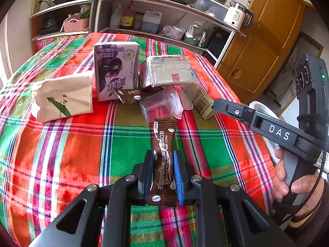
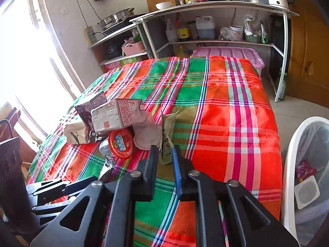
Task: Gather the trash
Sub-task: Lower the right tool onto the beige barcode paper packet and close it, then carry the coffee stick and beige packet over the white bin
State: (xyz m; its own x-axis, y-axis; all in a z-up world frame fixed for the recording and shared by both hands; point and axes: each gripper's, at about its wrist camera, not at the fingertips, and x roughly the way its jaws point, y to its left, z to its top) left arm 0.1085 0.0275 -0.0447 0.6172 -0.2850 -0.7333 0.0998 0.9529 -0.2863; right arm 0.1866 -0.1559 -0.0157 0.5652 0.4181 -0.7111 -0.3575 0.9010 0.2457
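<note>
Trash collection partly done: one sachet in hand, a heap left.
Left gripper [image 1: 163, 170] is clamped on a brown sachet [image 1: 164, 144] above the table [image 2: 226, 107]; right gripper [image 2: 165, 158], slightly parted, holds nothing. The bin [image 2: 292, 144] by the table's right edge holds some wrappers; cartons [image 1: 115, 65], a cup [image 2: 146, 129] and a green packet [image 2: 167, 142] remain mid-table.

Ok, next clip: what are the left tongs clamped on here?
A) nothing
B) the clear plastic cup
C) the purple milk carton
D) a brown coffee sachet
D: in the left wrist view the left tongs are shut on the brown coffee sachet, both pads pressing its sides above the plaid tablecloth; the purple milk carton and the clear plastic cup lie untouched further back.
</note>
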